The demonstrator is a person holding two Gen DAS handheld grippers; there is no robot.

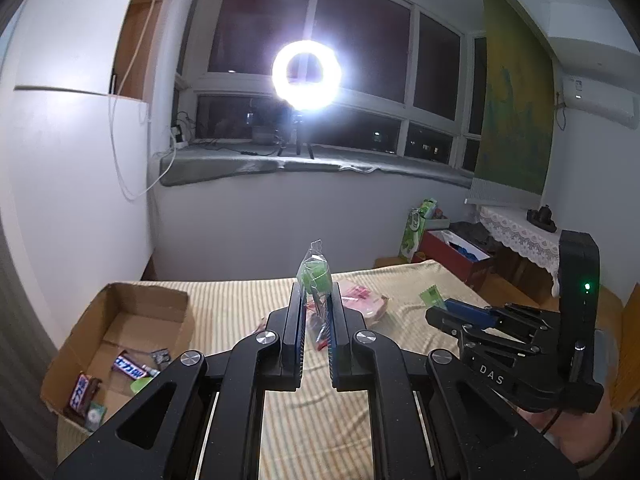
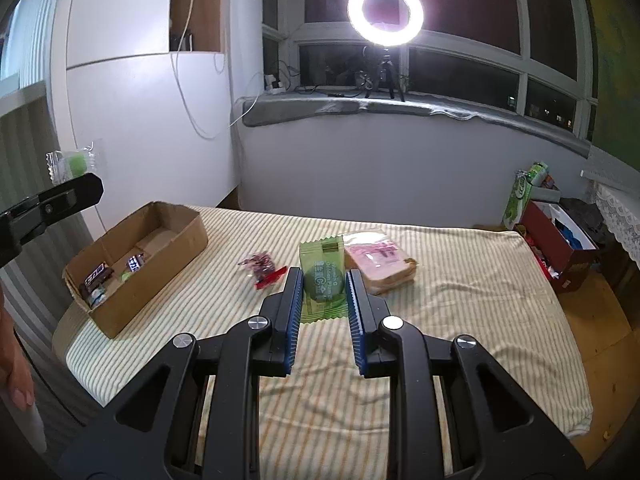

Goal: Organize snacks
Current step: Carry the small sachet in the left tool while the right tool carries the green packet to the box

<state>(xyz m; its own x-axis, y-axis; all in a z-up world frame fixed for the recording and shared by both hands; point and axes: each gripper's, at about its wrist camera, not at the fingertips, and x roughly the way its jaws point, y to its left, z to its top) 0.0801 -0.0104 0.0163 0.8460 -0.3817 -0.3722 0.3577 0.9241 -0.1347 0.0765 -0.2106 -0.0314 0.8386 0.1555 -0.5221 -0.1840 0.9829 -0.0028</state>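
Left gripper [image 1: 316,300]: jaws closed on a clear packet [image 1: 314,276] holding a green sweet; the packet stands upright between the pads, its crimped top projecting at 12 o'clock above the fingertips. In the right wrist view the same gripper enters from 9 o'clock, the packet showing above its tip, raised clear of the bed [image 2: 460,320]. Right gripper [image 2: 323,292]: jaws closed on a green pouch [image 2: 322,276], pads pressing its two side edges; the pouch faces the camera, print legible, its lower hem hanging below the pads. In the left wrist view the right gripper sits at 3 o'clock with a corner of the green pouch protruding from its tip. Beyond the grippers, on the striped bedcover: a pink-labelled bread pack [image 2: 380,266] just at 1 o'clock of the pouch, and a small red-edged packet [image 2: 262,266] at 10 o'clock of it, apart from both. A cardboard box [image 2: 132,264] rests on the bed's edge at 9 o'clock; inside lie two dark chocolate bars [image 1: 128,366] and a few smaller wrapped items, type not legible. A ring light [image 2: 385,13] stands lit on the windowsill at 12 o'clock.
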